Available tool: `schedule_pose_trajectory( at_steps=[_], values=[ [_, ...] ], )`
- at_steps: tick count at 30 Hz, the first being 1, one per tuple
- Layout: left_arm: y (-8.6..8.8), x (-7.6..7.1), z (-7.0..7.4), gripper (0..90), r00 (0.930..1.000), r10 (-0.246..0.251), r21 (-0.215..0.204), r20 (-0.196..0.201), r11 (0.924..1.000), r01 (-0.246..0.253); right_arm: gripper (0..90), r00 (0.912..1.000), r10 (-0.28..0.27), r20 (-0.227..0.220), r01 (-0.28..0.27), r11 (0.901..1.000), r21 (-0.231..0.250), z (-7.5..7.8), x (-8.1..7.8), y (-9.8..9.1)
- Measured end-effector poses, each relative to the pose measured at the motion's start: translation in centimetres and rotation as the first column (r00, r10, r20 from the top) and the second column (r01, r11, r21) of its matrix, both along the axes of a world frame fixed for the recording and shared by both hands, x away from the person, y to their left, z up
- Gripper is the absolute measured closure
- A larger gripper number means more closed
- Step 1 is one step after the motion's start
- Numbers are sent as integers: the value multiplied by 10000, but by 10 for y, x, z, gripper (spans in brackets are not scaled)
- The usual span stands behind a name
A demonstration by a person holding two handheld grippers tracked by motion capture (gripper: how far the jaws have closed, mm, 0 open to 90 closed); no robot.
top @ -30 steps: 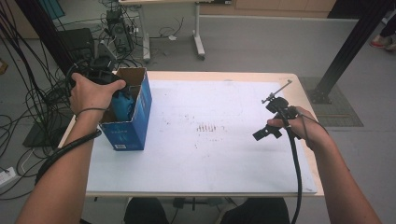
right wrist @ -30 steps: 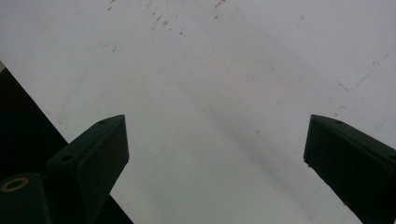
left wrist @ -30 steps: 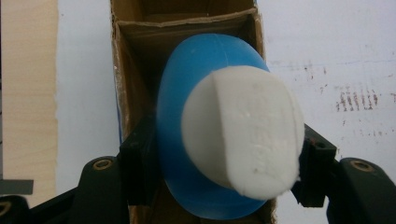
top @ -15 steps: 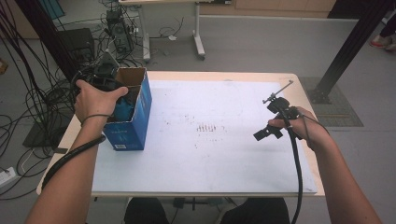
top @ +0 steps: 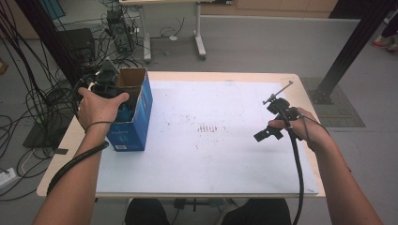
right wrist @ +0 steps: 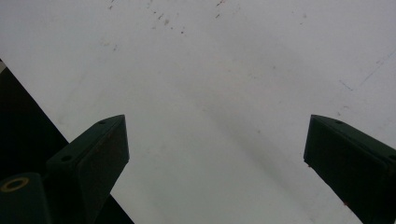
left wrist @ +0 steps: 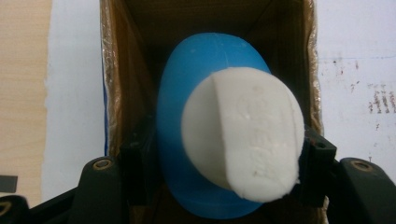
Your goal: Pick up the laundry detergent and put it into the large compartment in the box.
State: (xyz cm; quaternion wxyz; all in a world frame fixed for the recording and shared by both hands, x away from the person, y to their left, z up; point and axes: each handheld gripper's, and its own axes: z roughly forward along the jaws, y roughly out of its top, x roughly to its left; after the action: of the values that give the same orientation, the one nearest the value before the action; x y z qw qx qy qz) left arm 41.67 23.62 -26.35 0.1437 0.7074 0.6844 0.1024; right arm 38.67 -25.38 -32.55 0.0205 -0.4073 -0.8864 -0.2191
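An open blue cardboard box [top: 136, 119] stands at the left of the table. My left gripper [top: 117, 101] reaches down into it from above, held by the person's left hand. In the left gripper view it [left wrist: 224, 158] is shut on a blue rounded object [left wrist: 182, 116] with a white domed end [left wrist: 243, 135], which sits between the brown inner walls of the box [left wrist: 112, 93]. My right gripper [top: 265, 135] hovers over the white table cover at the right, with its jaws wide apart. Nothing lies between them in the right gripper view [right wrist: 217, 144].
A white sheet [top: 211, 154] with faint reddish marks [top: 209, 127] covers most of the table. Bare wooden edge [top: 65, 140] shows left of the box. Cables and equipment [top: 112, 28] lie on the floor beyond the table's far left.
The left hand has sunk, carrying the blue and white object deeper into the box. The right hand has kept still.
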Motion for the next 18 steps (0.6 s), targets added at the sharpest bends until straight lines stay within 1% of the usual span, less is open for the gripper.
schedule_pose_trajectory(
  at_steps=[5,13,15,18],
  values=[
    [0,0,-6,382,10000,33,-61,40,10000,-33,64,10000,4,-21,-4,10000,-39,0,0,1],
    [-1,0,-6,382,10000,56,-66,78,10000,-56,64,10000,0,-6,0,10000,-50,0,0,1],
    [0,-1,-6,382,10000,-2,-40,20,10000,2,65,10000,13,-17,-13,10000,-52,0,0,1],
    [0,-1,-7,382,9999,82,-101,81,9999,-81,64,10000,-7,-30,7,10000,-76,0,0,2]
  ],
)
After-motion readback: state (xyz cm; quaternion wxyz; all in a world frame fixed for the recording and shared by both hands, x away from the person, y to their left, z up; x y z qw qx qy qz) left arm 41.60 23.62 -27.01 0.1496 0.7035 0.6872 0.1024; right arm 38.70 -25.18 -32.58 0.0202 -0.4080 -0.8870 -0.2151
